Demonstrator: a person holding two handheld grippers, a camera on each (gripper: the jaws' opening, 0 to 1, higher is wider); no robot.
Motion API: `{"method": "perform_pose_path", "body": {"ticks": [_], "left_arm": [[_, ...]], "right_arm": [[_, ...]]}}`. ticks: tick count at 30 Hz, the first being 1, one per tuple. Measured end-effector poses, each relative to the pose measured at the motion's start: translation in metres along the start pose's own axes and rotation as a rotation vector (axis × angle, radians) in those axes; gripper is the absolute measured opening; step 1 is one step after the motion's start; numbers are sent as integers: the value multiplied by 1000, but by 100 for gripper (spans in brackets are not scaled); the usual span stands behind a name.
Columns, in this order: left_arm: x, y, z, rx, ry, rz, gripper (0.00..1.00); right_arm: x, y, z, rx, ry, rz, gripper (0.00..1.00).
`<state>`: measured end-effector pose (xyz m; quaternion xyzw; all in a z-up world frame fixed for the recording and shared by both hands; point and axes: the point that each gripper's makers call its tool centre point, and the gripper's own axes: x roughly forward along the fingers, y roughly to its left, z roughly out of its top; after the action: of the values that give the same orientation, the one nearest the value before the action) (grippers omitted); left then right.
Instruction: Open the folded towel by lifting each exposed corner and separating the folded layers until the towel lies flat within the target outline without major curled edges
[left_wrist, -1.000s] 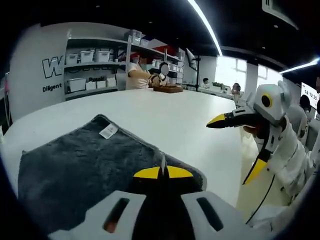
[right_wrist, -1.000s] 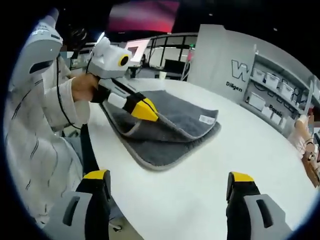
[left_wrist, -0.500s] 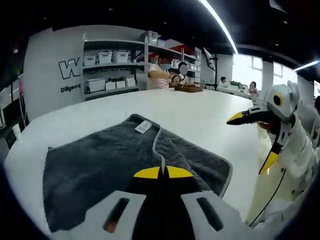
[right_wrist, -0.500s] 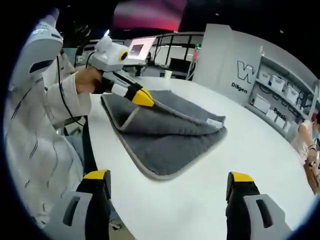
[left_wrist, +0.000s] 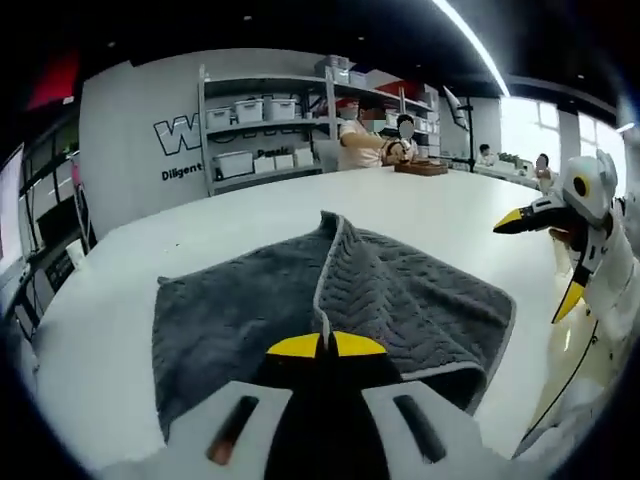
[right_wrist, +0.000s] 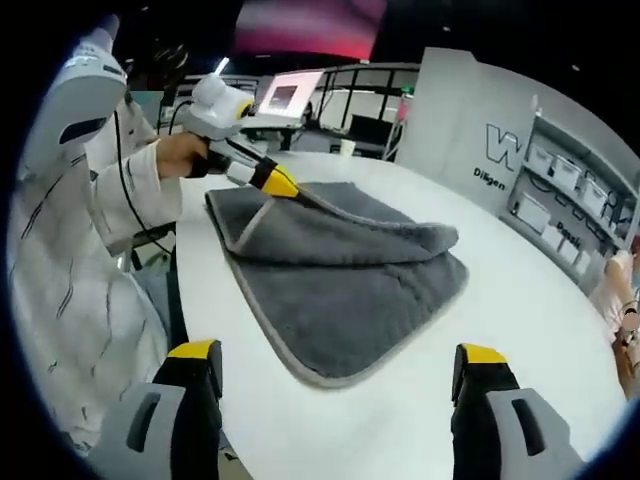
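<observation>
The dark grey, pale-edged terry towel (right_wrist: 340, 280) lies on the round white table (right_wrist: 520, 330), its top layer lifted and draped in a fold towards the far side. The left gripper (right_wrist: 283, 186), yellow-tipped and white-bodied, has its jaws pressed together on the raised towel edge; in its own view the yellow tips (left_wrist: 325, 345) meet on the pale hem. The right gripper (right_wrist: 340, 370) hovers over the near table edge with jaws spread wide, holding nothing. A white shelving unit with storage boxes (left_wrist: 270, 135) stands behind, apparently with people beside it
</observation>
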<state>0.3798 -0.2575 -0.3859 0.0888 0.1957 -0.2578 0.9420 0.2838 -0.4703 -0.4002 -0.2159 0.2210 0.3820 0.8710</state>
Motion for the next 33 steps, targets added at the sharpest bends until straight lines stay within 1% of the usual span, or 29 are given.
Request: {"method": "perform_pose_path", "body": {"ticks": [3, 4, 5, 11, 13, 19, 23, 26, 32, 33], "left_arm": [[-2, 9, -4, 2, 10, 24, 2], [-4, 16, -9, -2, 18, 37, 2], [-5, 17, -9, -5, 20, 40, 2], [-15, 45, -21, -3, 42, 111, 2], [-19, 52, -23, -2, 48, 126, 2], [-30, 71, -24, -15, 42, 167, 2], [-40, 89, -25, -17, 42, 209, 2], [-46, 97, -25, -29, 36, 223, 2], [-61, 124, -31, -20, 53, 300, 2], [-62, 125, -32, -20, 53, 305, 2]], "right_arm": [[4, 2, 3, -5, 1, 8, 95], [5, 2, 4, -7, 1, 11, 95], [6, 3, 4, -8, 2, 12, 95], [15, 5, 10, -24, 8, 28, 94], [18, 5, 12, -27, 11, 32, 94], [23, 3, 17, -32, 11, 39, 94], [29, 4, 21, -38, 13, 47, 94], [32, 5, 23, -43, 15, 55, 93], [38, 6, 26, -51, 17, 66, 93], [38, 6, 27, -51, 18, 66, 93]]}}
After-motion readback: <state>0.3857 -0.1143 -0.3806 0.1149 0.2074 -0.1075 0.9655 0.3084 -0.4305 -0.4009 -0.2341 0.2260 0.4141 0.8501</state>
